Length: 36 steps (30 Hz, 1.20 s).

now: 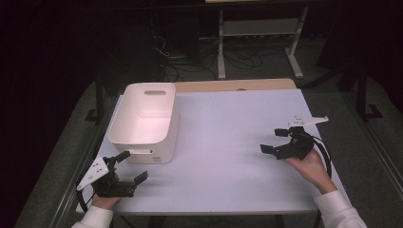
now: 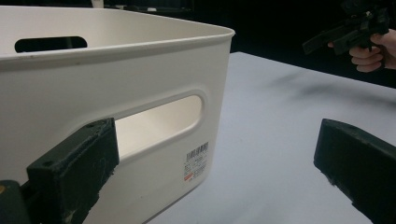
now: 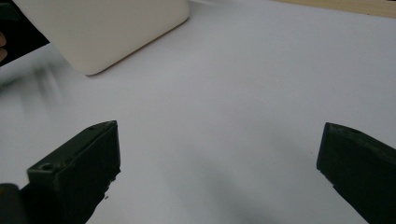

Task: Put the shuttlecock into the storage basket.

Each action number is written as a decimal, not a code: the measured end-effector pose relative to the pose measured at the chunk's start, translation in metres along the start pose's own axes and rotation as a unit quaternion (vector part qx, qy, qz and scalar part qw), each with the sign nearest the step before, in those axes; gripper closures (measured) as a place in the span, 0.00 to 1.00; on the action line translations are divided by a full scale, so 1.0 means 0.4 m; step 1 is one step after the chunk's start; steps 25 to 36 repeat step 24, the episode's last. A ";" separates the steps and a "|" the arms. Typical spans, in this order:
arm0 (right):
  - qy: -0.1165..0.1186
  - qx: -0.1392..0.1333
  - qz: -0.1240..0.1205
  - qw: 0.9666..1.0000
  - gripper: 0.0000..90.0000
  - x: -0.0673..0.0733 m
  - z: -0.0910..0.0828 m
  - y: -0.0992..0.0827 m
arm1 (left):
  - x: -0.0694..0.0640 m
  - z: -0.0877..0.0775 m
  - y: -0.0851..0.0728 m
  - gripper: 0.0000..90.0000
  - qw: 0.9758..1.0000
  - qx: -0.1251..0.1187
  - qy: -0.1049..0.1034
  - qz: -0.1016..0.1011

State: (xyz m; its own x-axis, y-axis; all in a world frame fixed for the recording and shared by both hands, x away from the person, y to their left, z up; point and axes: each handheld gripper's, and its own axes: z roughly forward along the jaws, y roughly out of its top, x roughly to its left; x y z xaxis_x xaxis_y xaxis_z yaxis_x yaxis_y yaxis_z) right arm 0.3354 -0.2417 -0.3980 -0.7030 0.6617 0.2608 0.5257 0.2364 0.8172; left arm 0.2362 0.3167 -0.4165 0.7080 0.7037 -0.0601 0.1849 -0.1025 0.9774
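White handled storage bin (image 1: 145,121), apparently empty; left gripper (image 1: 127,166) just beside its near handle slot, right gripper (image 1: 275,140) well apart from bin, both with jaws spread, holding nothing, seemingly at rest.

Empty white bin (image 1: 145,121), upright, table's left.

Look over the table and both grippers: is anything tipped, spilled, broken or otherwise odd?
Nothing stands out. The white bin sits upright and looks empty on the white table, near its left edge. The left gripper hovers by the bin's near end, the right gripper over bare table, both with jaws apart.
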 end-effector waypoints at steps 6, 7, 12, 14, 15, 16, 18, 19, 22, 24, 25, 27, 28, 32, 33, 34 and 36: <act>-0.009 -0.005 0.007 1.000 0.00 -0.010 -0.013 -0.016 | 0.000 -0.001 0.000 0.00 1.000 0.001 0.000 0.001; -0.009 -0.005 0.008 1.000 0.00 -0.010 -0.014 -0.019 | 0.000 0.000 0.000 0.00 1.000 0.000 -0.001 0.000; -0.014 -0.002 0.007 1.000 0.00 -0.015 -0.017 -0.036 | 0.000 -0.002 0.001 0.00 1.000 0.000 -0.001 0.002; -0.016 -0.002 0.004 1.000 0.00 -0.014 -0.020 -0.043 | 0.000 -0.003 0.001 0.00 1.000 -0.001 -0.002 0.002; -0.017 -0.004 0.008 1.000 0.00 -0.014 -0.023 -0.046 | 0.000 -0.003 0.001 0.00 1.000 -0.001 -0.002 0.003; -0.018 -0.006 0.006 1.000 0.00 -0.015 -0.025 -0.050 | 0.000 -0.003 0.000 0.00 1.000 -0.002 -0.003 0.003; -0.020 -0.007 0.008 1.000 0.00 -0.016 -0.028 -0.057 | 0.000 -0.003 0.000 0.00 1.000 -0.002 -0.003 0.003; -0.021 -0.007 0.007 1.000 0.00 -0.017 -0.029 -0.060 | -0.001 -0.003 0.000 0.00 1.000 -0.004 -0.003 0.002; -0.022 -0.009 0.008 1.000 0.00 -0.021 -0.032 -0.066 | -0.001 -0.002 0.001 0.00 1.000 -0.005 -0.003 0.001; -0.023 -0.011 0.008 1.000 0.00 -0.021 -0.034 -0.067 | -0.001 -0.003 0.001 0.00 1.000 -0.003 -0.002 0.003; -0.023 -0.011 0.008 1.000 0.00 -0.021 -0.034 -0.067 | -0.001 -0.003 0.001 0.00 1.000 -0.003 -0.002 0.003; -0.023 -0.011 0.008 1.000 0.00 -0.021 -0.034 -0.067 | -0.001 -0.003 0.001 0.00 1.000 -0.003 -0.002 0.003; -0.023 -0.011 0.008 1.000 0.00 -0.021 -0.034 -0.067 | -0.001 -0.003 0.001 0.00 1.000 -0.003 -0.002 0.003; -0.023 -0.011 0.008 1.000 0.00 -0.021 -0.034 -0.067 | -0.001 -0.003 0.001 0.00 1.000 -0.003 -0.002 0.003; -0.023 -0.011 0.008 1.000 0.00 -0.021 -0.034 -0.067 | -0.001 -0.003 0.001 0.00 1.000 -0.003 -0.002 0.003; -0.023 -0.011 0.008 1.000 0.00 -0.021 -0.034 -0.067 | -0.001 -0.003 0.001 0.00 1.000 -0.003 -0.002 0.003; -0.023 -0.011 0.008 1.000 0.00 -0.021 -0.034 -0.067 | -0.001 -0.003 0.001 0.00 1.000 -0.003 -0.002 0.003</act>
